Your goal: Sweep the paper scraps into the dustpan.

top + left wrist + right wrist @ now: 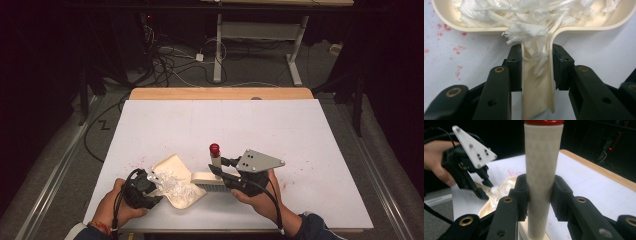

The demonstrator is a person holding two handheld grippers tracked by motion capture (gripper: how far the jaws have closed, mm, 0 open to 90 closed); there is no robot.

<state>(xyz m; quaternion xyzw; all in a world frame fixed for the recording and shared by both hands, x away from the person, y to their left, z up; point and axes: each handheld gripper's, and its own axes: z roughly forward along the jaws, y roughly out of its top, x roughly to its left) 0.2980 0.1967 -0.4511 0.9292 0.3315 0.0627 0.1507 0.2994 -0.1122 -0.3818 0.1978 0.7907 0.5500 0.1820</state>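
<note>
A cream dustpan (173, 164) lies on the white table at front left, heaped with white shredded paper (178, 187). My left gripper (154, 184) is shut on the dustpan's handle (537, 95), one jaw pressing on each side, and paper shreds (524, 17) spill down into the handle channel. My right gripper (220, 168) is shut on the cream handle (543, 157) of a brush, which stands upright with a red cap (214, 148). The brush head (206, 179) rests at the dustpan's right edge. In the right gripper view the left gripper (482, 190) reaches into the dustpan (507, 182).
Faint red specks (447, 27) dot the white table cover (280, 130) beside the dustpan and right of my right hand. A wooden edge (220, 93) runs along the far side. Beyond it are desk legs (218, 50) and cables on the floor.
</note>
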